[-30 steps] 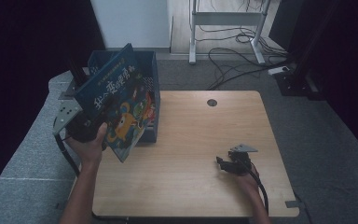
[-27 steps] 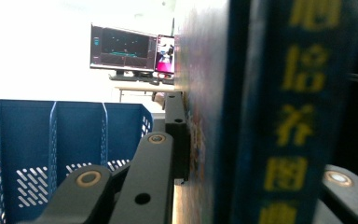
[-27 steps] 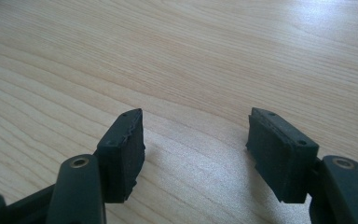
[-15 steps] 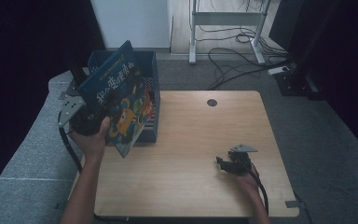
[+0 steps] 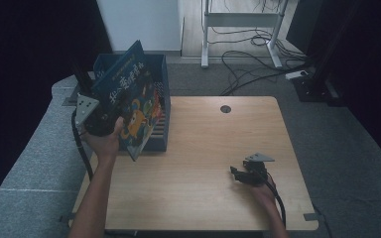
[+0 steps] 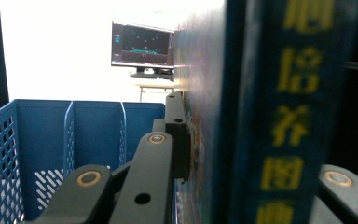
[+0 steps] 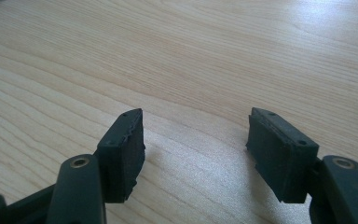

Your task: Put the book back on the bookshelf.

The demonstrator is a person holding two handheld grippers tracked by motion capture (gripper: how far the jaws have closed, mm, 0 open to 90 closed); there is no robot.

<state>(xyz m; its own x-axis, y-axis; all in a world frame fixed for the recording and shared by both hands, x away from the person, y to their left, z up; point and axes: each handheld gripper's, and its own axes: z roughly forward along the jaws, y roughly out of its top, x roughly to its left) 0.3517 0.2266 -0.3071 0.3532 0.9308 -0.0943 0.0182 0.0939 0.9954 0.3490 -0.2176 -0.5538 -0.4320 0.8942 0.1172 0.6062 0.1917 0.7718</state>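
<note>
The left tongs [image 5: 110, 116] are clamped on a book [image 5: 131, 106]. The book is big and blue, with yellow letters and bright cartoon pictures on its cover. It is held up in the air and tilted, over the near part of a blue bin [image 5: 161, 94]. The bin stands at the left edge of the tabletop [image 5: 203, 144]. The low corner of the book points down at the front of the bin.

In the left gripper view, the book [image 6: 270, 112] stands on its edge between the two black jaws. One jaw presses on the cover side and the other sits on the far side of the spine. The blue bin [image 6: 70, 140] is behind, with slots and little holes in its walls.

The right tongs [image 5: 239, 174] rest low on the tabletop, near the front right, well apart from the book. In the right gripper view the right tongs [image 7: 196, 149] are spread wide with only bare wood [image 7: 177, 56] between the jaws.
</note>
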